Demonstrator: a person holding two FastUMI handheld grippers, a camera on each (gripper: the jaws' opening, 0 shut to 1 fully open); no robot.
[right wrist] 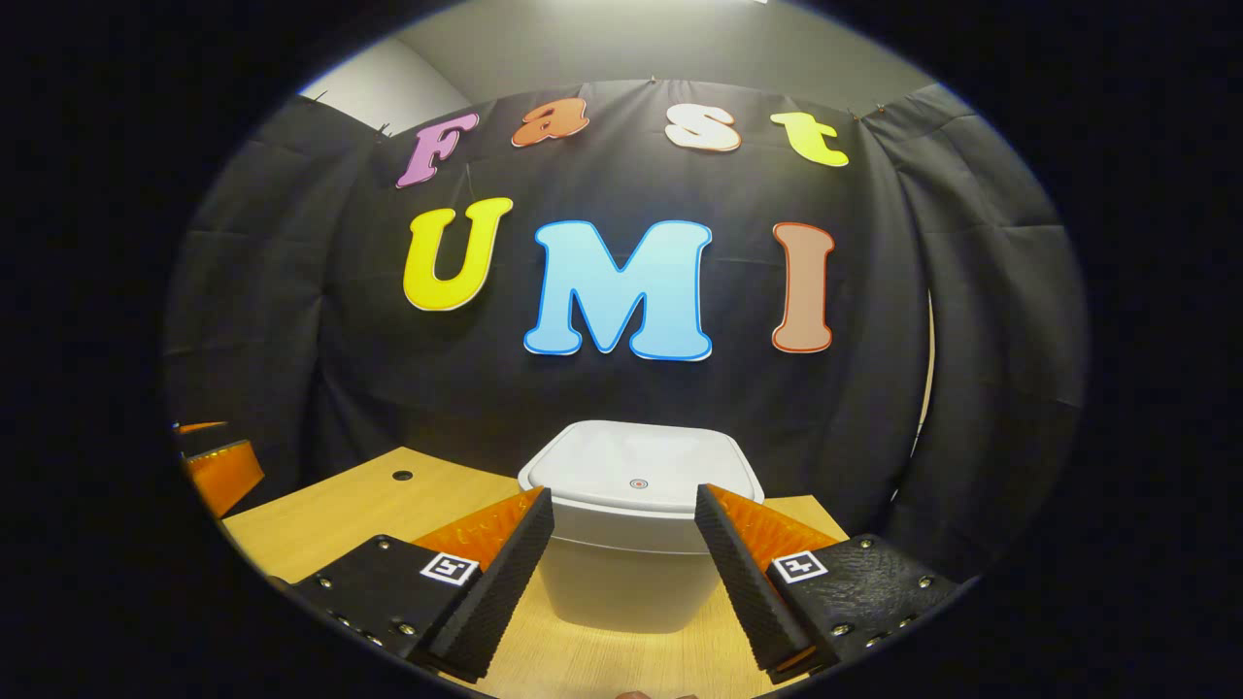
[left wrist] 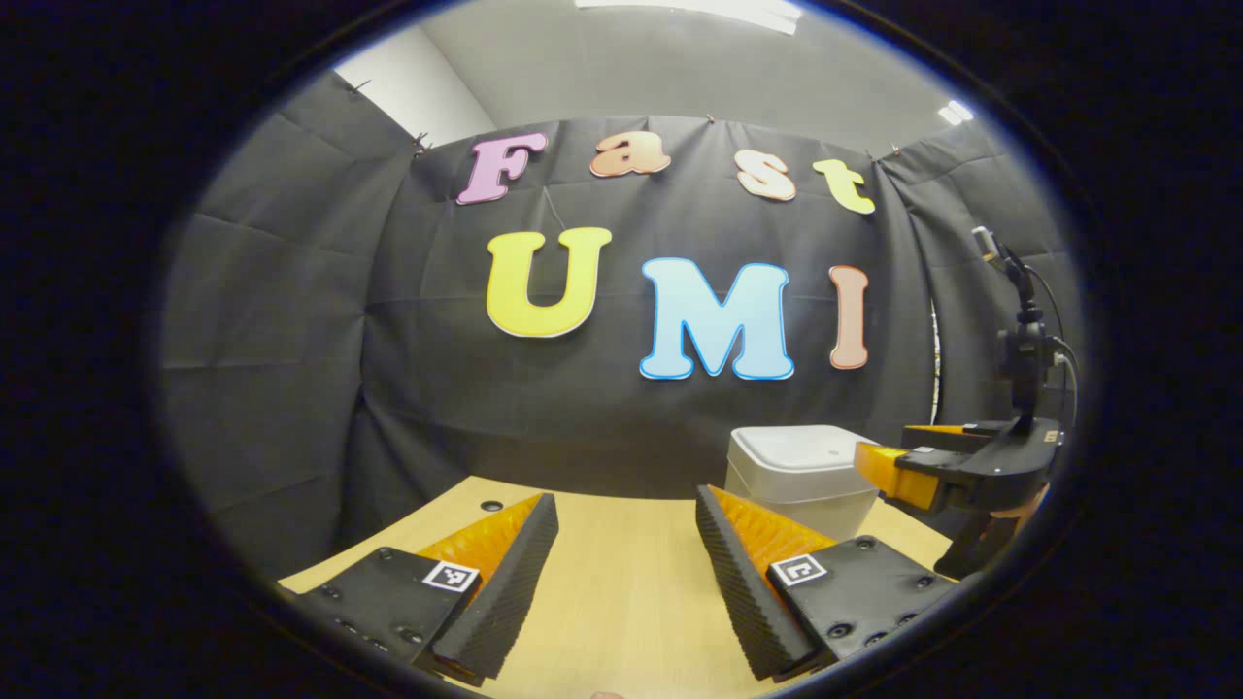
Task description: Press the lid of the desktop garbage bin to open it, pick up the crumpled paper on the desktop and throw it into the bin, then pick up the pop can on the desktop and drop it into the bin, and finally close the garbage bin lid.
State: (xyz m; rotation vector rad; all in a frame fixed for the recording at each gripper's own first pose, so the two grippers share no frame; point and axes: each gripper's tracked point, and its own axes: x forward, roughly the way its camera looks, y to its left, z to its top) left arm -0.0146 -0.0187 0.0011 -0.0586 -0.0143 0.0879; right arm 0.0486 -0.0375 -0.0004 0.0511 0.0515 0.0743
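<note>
Left gripper (left wrist: 626, 563), lower centre of the left gripper view: fingers apart, nothing between them, bare desk (left wrist: 621, 602) below. Bin (left wrist: 804, 478) sits lower right there, lid (right wrist: 641, 468) down. Right gripper (right wrist: 623, 563), lower centre of the right gripper view: fingers apart, bin straight ahead. Looks like step one, opening; next the right fingers need to press the lid's centre dot.

In the left gripper view we see the bin (left wrist: 801, 478) partly covered by the right hand-held gripper (left wrist: 879, 466). In the right gripper view the bin's lower corners sit behind the fingers (right wrist: 513, 563), and the other hand-held gripper (right wrist: 218, 471) is cut off at the edge.
</note>
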